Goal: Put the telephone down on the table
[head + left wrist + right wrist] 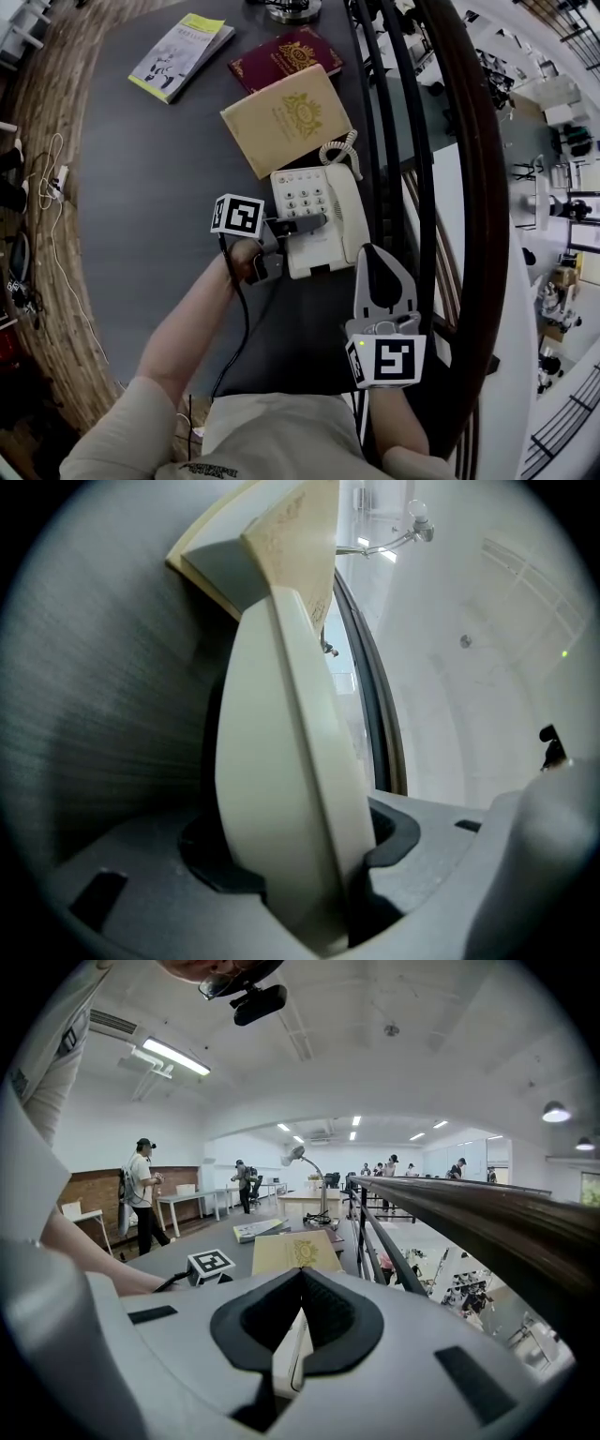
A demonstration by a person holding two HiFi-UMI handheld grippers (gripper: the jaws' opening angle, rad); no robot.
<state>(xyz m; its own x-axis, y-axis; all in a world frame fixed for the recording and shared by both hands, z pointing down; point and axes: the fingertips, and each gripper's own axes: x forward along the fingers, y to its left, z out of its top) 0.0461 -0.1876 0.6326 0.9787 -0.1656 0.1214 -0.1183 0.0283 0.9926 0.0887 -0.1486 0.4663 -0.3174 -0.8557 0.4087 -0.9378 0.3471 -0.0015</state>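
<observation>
**Desk:** What sits nearest the lens?

**Photographer:** A person in a pale shirt, holding a gripper in each hand over a dark table (150, 187). The right gripper (373, 253) points away along the railing (469, 187). Its jaw tips meet, and the cream telephone (314, 202) shows through the hollow behind them.

**Desk:** And the other hand?

**Photographer:** The left gripper (298, 225) comes in from the side. Its jaws are clamped on the telephone's near left edge, and the cream casing fills the gap between them.

**Desk:** Where is the telephone itself?

**Photographer:** At the table's right edge, just beside the railing. The keypad faces up and the handset (349, 211) lies along its right side. I cannot tell whether the base rests fully on the tabletop.

**Desk:** Beyond it?

**Photographer:** A coiled cord (339, 150) lies at the telephone's far end, with a tan book (286, 117) just past it. The tan book overlaps a maroon book (286, 58). A yellow-green booklet (183, 54) lies to the left, apart from them. A lamp base (295, 9) stands at the far edge.
</observation>
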